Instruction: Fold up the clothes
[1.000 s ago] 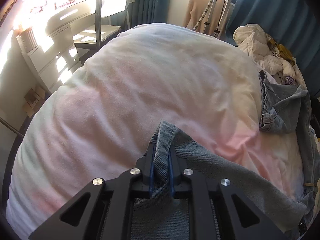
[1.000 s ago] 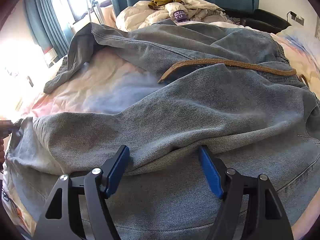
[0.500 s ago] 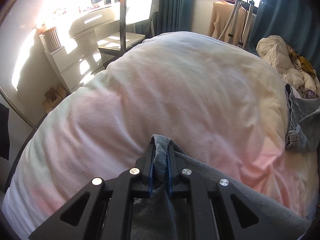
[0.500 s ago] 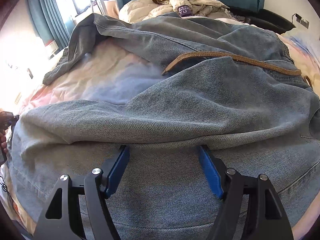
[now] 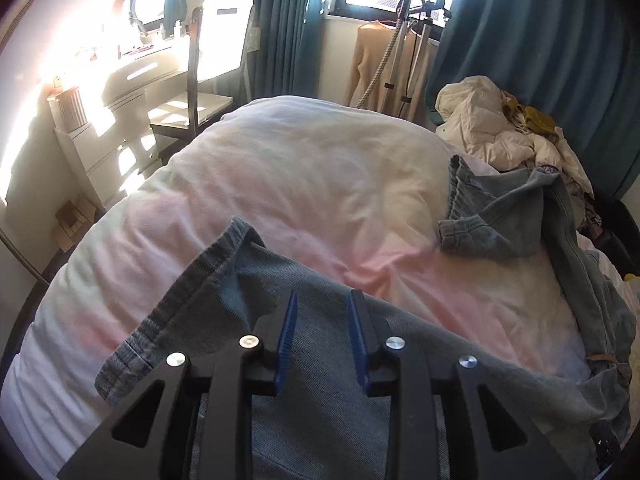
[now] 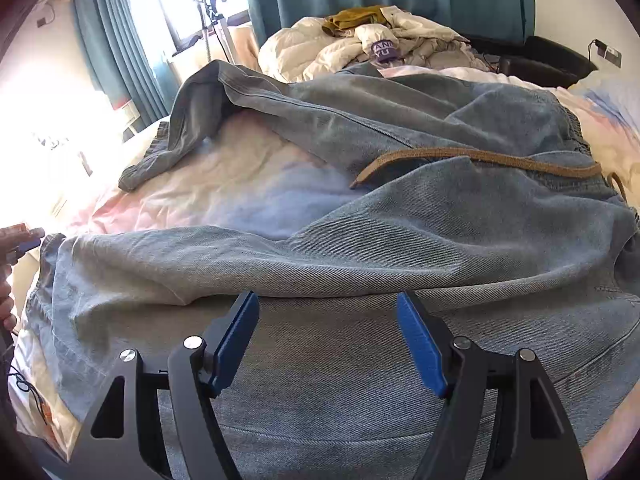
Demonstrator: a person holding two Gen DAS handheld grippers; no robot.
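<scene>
Jeans spread across the bed, both of your grippers released.
Left wrist view: your left gripper [image 5: 321, 304] hangs parted above the jeans [image 5: 256, 280] hem near the duvet [image 5: 312, 184]. Right wrist view: your right gripper [image 6: 328, 312] gapes wide over a near denim fold, brown belt [image 6: 480, 158] farther off.

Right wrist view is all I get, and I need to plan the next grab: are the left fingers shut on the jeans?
Observer: No. The left gripper is open above the jeans, with nothing between its fingers.
Operator: Where is that leg's hem?
Observer: The hem lies on the bedspread, just left of the fingers.
</scene>
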